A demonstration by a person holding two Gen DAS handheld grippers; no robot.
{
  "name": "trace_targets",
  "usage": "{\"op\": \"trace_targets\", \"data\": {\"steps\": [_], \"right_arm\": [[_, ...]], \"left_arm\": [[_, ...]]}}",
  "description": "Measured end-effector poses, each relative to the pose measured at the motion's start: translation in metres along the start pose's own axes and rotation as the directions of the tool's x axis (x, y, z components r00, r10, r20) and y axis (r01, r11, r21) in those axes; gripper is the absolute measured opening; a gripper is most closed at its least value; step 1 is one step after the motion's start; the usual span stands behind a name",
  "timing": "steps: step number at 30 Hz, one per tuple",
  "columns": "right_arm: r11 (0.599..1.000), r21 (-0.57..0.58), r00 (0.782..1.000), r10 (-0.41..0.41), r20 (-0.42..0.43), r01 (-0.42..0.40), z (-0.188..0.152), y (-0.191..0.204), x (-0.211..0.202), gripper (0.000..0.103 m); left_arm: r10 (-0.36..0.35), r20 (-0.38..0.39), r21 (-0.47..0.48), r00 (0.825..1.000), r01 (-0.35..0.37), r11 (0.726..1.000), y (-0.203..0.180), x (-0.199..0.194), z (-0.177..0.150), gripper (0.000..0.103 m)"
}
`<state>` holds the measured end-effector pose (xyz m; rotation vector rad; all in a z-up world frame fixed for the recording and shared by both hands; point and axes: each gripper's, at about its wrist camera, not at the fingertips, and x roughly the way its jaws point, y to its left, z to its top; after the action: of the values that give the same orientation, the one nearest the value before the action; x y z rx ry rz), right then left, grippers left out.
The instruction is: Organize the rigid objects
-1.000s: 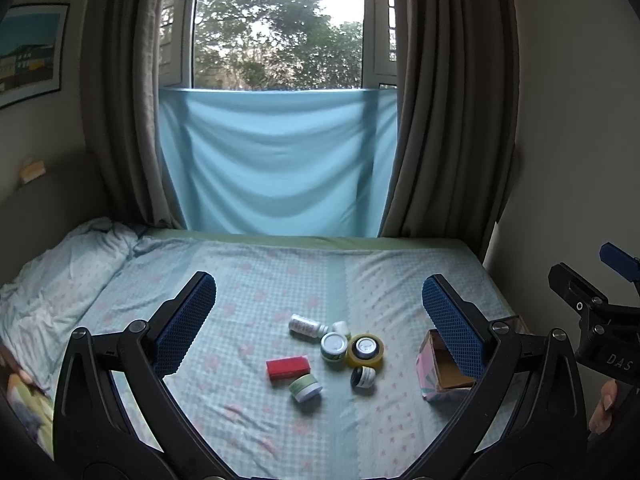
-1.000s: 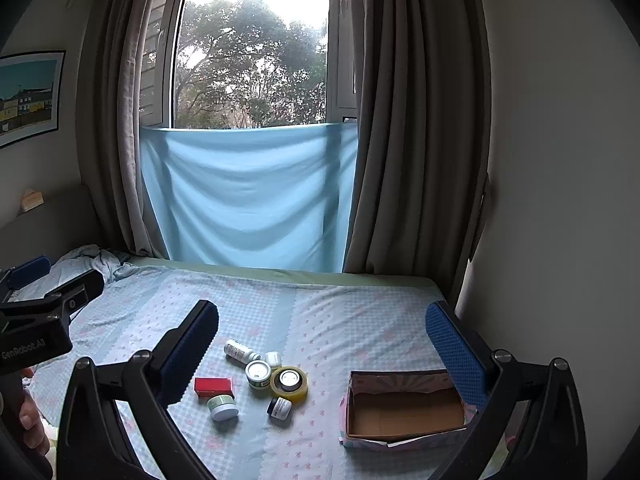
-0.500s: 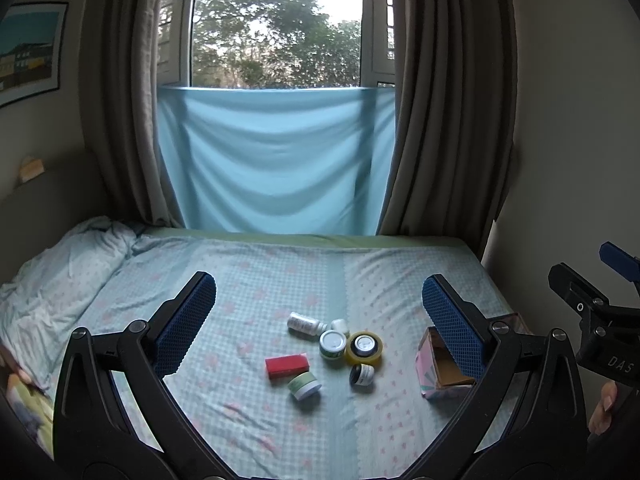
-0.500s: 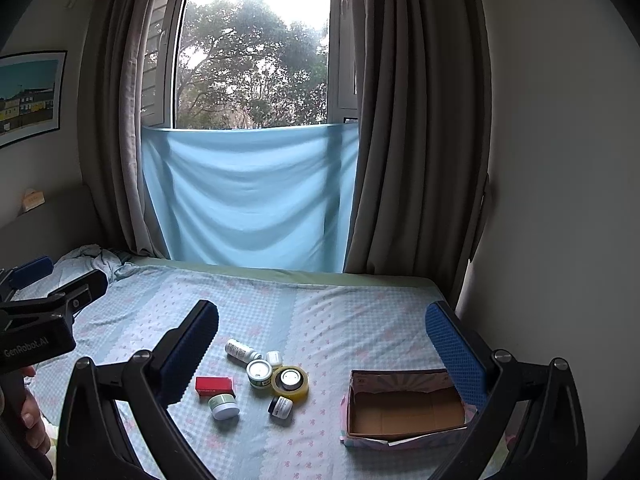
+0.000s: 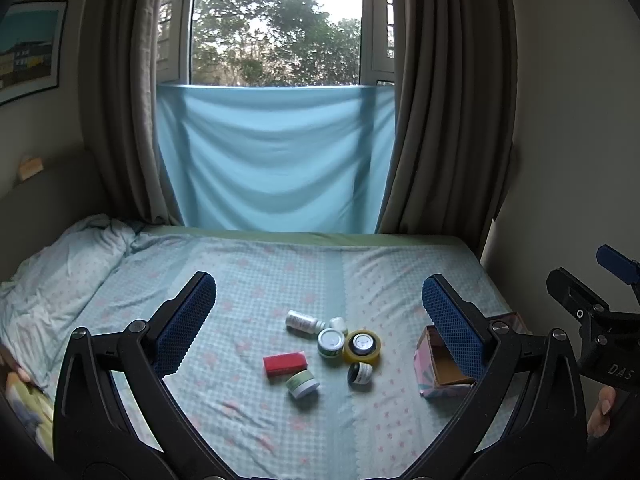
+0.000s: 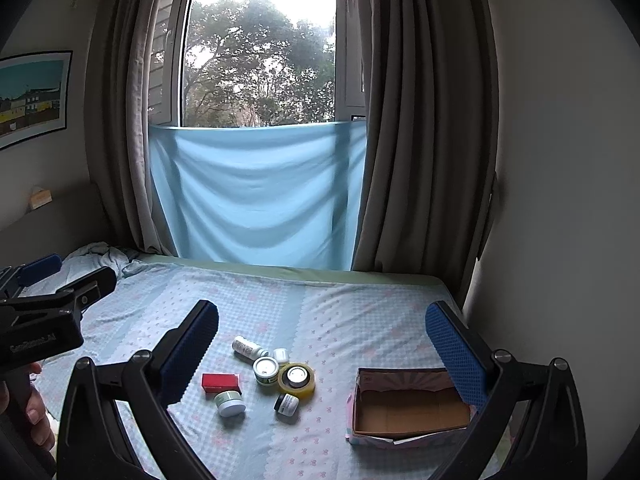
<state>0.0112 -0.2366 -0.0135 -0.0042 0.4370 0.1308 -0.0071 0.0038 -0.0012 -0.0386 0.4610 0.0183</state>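
Note:
A cluster of small objects lies on the bed: a red box [image 5: 285, 363] [image 6: 221, 382], a pale green jar [image 5: 302, 383] [image 6: 229, 403], a white-lidded jar [image 5: 331, 342] [image 6: 266, 369], a yellow tape roll [image 5: 362, 345] [image 6: 296, 378], a small dark jar [image 5: 360, 373] [image 6: 286, 403] and a white bottle on its side [image 5: 303, 321] [image 6: 248, 347]. An open cardboard box [image 5: 444, 364] [image 6: 408, 406] stands to their right. My left gripper [image 5: 318, 320] and my right gripper [image 6: 322, 348] are both open and empty, held above the bed, short of the objects.
The bed sheet [image 5: 320, 272] reaches back to a window with a blue cloth [image 5: 272, 160] and brown curtains. Rumpled bedding [image 5: 60, 272] lies at the left. A wall [image 6: 560, 200] runs along the bed's right side.
Both views have shifted only slightly; the objects sit a touch lower in the right wrist view. Nothing was grasped or moved.

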Motion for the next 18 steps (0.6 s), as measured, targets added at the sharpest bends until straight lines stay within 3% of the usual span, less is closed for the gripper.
{"op": "trace_targets", "data": {"steps": [7, 11, 18], "right_arm": [[0.999, -0.019, 1.000, 0.026, 0.000, -0.026, 0.000, -0.004, 0.004, 0.103], [0.999, -0.026, 0.999, 0.042, -0.017, -0.042, -0.002, -0.008, 0.011, 0.103], [0.995, -0.051, 0.990, 0.075, -0.120, -0.082, -0.032, -0.016, 0.052, 0.103]], "left_arm": [[0.011, 0.002, -0.020, 1.000, -0.011, 1.000, 0.004, 0.004, -0.001, 0.102], [0.043, -0.034, -0.030, 0.999, -0.044, 0.999, 0.011, 0.015, -0.003, 0.102], [0.064, -0.203, -0.059, 0.977, -0.078, 0.995, 0.030, 0.062, -0.033, 0.102]]}}
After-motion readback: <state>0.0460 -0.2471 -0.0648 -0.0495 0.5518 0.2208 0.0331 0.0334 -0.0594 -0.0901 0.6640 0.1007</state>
